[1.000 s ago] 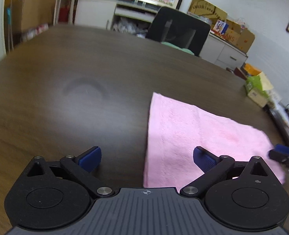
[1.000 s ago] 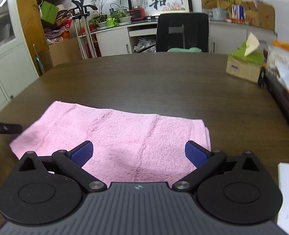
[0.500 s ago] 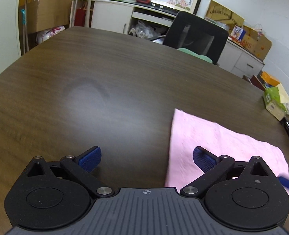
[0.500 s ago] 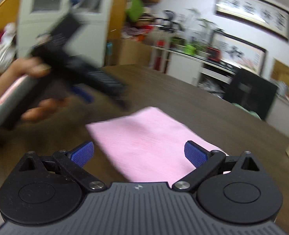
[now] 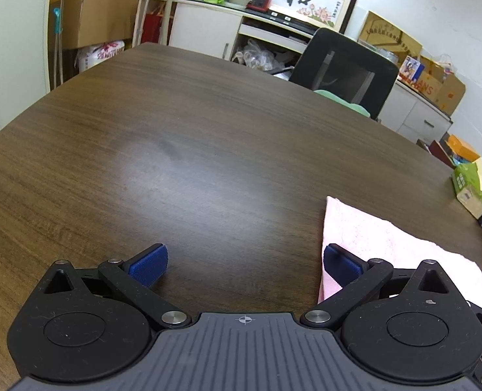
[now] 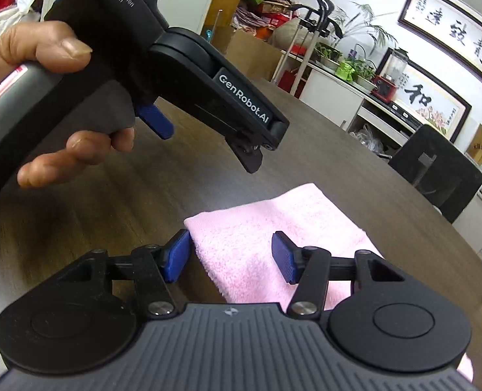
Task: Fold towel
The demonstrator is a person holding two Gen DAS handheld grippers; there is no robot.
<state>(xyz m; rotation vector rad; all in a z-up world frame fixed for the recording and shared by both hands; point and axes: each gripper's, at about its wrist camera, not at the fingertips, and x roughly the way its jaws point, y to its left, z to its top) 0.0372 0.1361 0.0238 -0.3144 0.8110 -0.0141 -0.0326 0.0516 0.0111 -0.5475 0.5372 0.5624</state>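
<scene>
Right wrist view puts our right tool (image 6: 231, 260) low over the near end of the pink towel (image 6: 273, 228), which lies flat on the dark wooden counter (image 6: 143, 195), already doubled to judge by the thick layered edge. The blue pads stand apart with nothing between them, one just off the towel's near corner and the other over the cloth; we judge that straddle lines up a pinch on this corner for a further fold. Our left tool (image 6: 250, 153) hangs above the counter, clear of the cloth, so it leaves the right side free. From the left wrist view, the left tool (image 5: 244, 262) is also spread wide and empty, the towel (image 5: 387, 244) lying off to its right.
</scene>
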